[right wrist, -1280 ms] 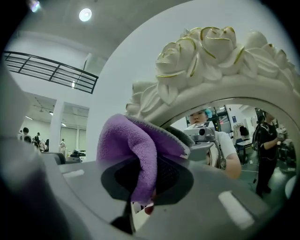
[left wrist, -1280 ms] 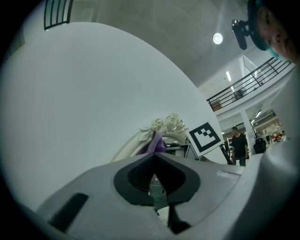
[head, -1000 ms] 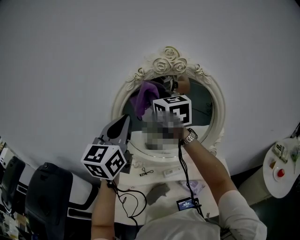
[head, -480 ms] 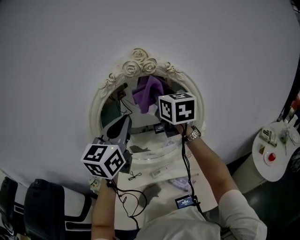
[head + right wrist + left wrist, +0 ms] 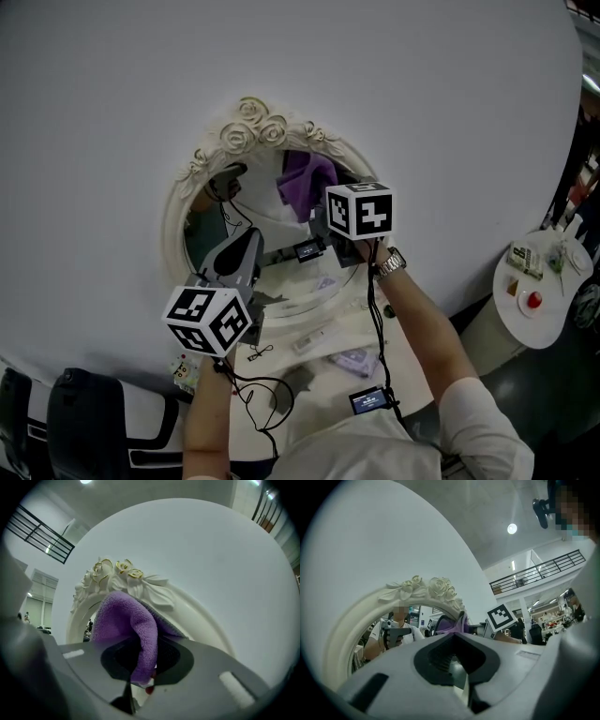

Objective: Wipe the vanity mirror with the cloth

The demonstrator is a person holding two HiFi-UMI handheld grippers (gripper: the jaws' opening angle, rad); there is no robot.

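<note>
Cloth (image 5: 305, 181) pinched fast in fingers of right gripper (image 5: 140, 676), held at upper glass of vanity mirror (image 5: 173, 232), apparently for wiping; fingers of left gripper (image 5: 248, 241) closed on nothing, parked low, clear of strokes.

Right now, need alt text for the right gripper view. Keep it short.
A purple cloth is clamped in the right gripper, with its loose folds bunched up above the grey jaws. Behind it is the top of an oval vanity mirror with a cream frame and gold-tipped roses, against a white wall.
</note>
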